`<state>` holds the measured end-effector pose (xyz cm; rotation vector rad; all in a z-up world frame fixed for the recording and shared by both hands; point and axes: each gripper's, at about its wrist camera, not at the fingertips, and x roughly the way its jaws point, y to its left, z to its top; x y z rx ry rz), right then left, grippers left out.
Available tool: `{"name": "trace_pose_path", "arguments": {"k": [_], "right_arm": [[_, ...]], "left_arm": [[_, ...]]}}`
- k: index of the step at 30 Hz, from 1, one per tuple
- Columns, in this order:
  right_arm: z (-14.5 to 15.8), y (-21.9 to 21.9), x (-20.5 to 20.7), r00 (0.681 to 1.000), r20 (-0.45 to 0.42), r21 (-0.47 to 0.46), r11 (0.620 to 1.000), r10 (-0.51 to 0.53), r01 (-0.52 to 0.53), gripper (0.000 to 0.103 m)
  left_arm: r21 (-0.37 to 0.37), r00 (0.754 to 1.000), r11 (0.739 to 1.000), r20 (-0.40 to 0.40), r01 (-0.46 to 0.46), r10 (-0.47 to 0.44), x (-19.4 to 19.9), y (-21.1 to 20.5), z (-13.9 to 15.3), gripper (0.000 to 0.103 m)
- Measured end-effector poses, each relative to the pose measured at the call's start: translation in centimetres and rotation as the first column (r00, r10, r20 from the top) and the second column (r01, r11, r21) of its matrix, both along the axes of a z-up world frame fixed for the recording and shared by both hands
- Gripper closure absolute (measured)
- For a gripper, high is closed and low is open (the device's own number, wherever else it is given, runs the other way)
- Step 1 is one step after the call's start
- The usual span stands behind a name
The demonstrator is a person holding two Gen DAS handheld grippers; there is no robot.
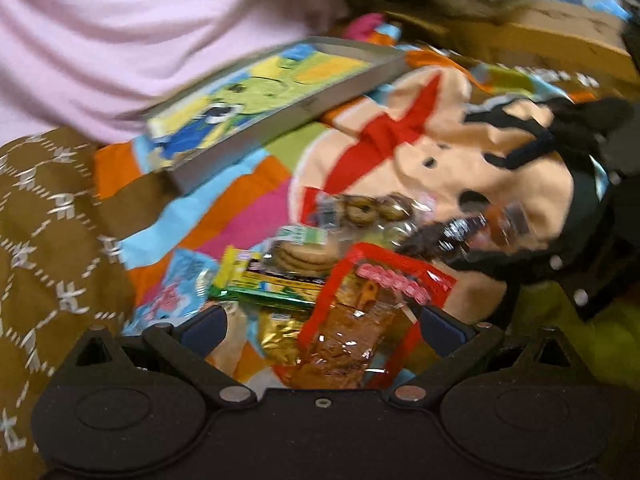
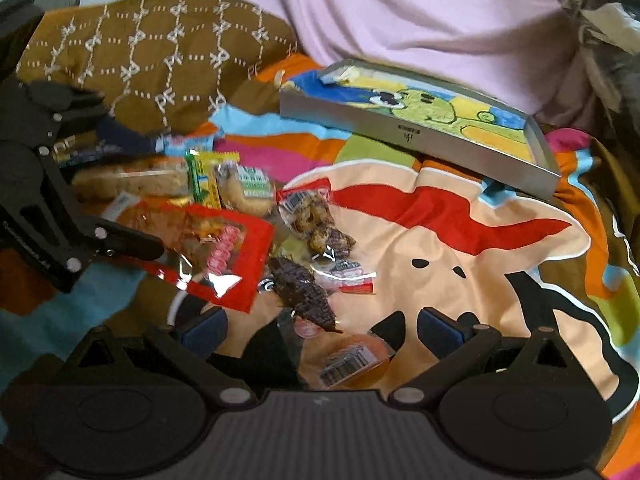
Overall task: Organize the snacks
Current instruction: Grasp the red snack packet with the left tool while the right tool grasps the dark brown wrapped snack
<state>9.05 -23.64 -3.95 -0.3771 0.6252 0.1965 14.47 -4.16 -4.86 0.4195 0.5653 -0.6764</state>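
Observation:
A pile of wrapped snacks lies on a colourful cartoon blanket. My left gripper (image 1: 320, 326) is open, jaws on either side of a red-edged clear snack bag (image 1: 360, 320), which also shows in the right wrist view (image 2: 216, 248). Behind it lie a green-yellow packet (image 1: 264, 280), a pack of round biscuits (image 1: 300, 254) and a ring-cookie pack (image 1: 364, 208). My right gripper (image 2: 320, 330) is open above a dark brown wrapped snack (image 2: 304, 292) and an orange barcoded packet (image 2: 352, 360). A shallow grey tray (image 2: 416, 132) with a cartoon lining lies beyond the pile, empty; it also shows in the left wrist view (image 1: 280, 120).
A person in a pink top (image 2: 400, 12) and brown patterned trousers (image 2: 152, 60) sits just behind the tray. The left gripper's body (image 2: 52, 184) reaches in from the left of the right wrist view. A cardboard box (image 1: 560, 36) stands at the back right.

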Motion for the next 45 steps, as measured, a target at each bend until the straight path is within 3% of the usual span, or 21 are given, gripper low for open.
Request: {"name": "trace_pose_path", "arguments": {"k": [9,16,21,28,33,42,45], "right_arm": [[-1.2,0.0,1.3,0.998,-0.057,-0.013,1.000,0.008,-0.008,0.000],[-2.0,0.3,2.8,0.994,-0.092,-0.044,0.997,0.059,-0.063,0.001],[-2.1,0.6,4.2,0.984,-0.134,-0.076,0.989,0.117,-0.127,0.003],[-1.9,0.5,4.8,0.979,-0.143,-0.056,0.986,0.146,-0.155,0.011],[-2.0,0.3,4.2,0.984,-0.121,-0.050,0.989,0.133,-0.140,0.015],[-2.7,1.2,5.2,0.991,-0.113,-0.089,0.993,0.069,-0.080,0.016],[-3.2,1.0,5.3,0.989,-0.143,-0.031,0.998,0.047,-0.052,0.028]], "left_arm": [[0.076,0.981,0.980,-0.078,0.183,-0.177,1.2,0.0,-1.9,0.001],[0.081,0.965,0.967,-0.127,0.240,-0.229,2.4,-0.2,-2.6,0.002],[0.060,0.953,0.962,-0.165,0.266,-0.254,2.9,0.0,-2.5,0.010],[0.045,0.954,0.970,-0.193,0.241,-0.228,3.7,0.5,-2.1,0.026],[0.049,0.963,0.978,-0.195,0.201,-0.188,3.9,0.6,-1.8,0.042],[-0.010,0.968,0.999,-0.244,0.049,-0.050,4.0,0.9,-1.3,0.050],[-0.052,0.964,0.999,-0.264,0.015,-0.029,3.5,0.9,-1.0,0.051]]}}
